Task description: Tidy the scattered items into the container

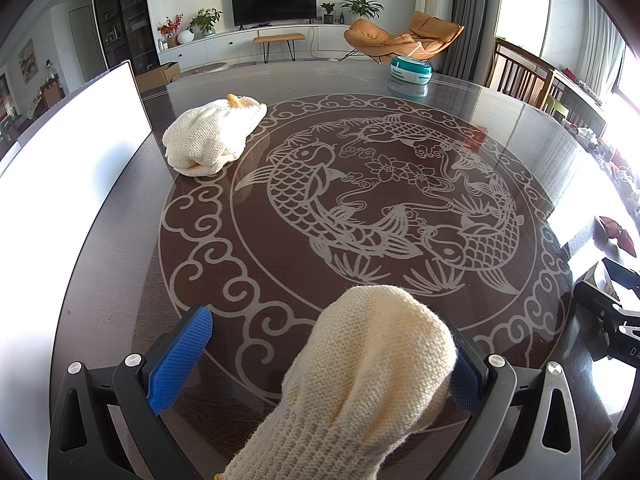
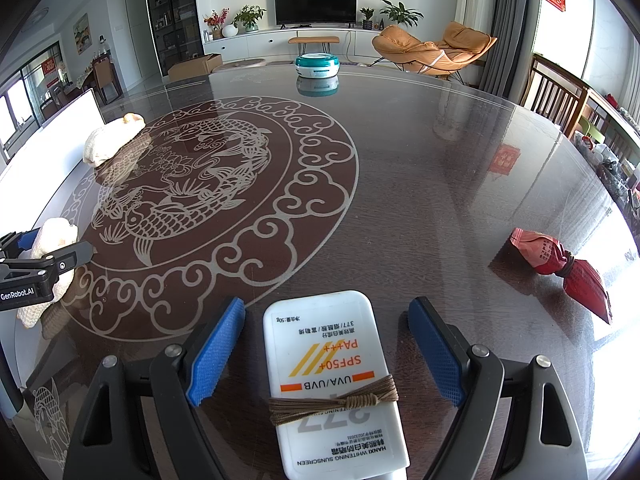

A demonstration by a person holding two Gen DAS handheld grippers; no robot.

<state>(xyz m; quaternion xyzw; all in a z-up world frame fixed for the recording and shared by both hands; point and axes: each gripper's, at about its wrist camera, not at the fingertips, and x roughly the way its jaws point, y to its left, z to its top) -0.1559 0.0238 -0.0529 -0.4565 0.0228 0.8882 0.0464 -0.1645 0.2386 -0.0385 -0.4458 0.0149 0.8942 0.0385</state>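
- Left gripper (image 1: 326, 356): fingers spread wide. A cream knit glove (image 1: 360, 380) lies between them on the tabletop (image 1: 360, 92), up against the right-hand pad; the other pad is clear of it, so no grip.
- Right gripper (image 2: 326, 350): fingers wide too, with a white sunscreen bottle (image 2: 332, 384) lying flat in the gap, neither pad touching. Brown cord is tied around the bottle.
- Second knit glove (image 1: 212, 136) sits bunched further off, right beside the white container (image 1: 72, 152) at the left edge.
- Red snack packet (image 2: 560, 268) lies well off right.
- Teal round tub (image 2: 317, 65) at the far edge.

Cream glove (image 1: 352, 380); white sunscreen (image 2: 332, 380); red packet (image 2: 560, 264)
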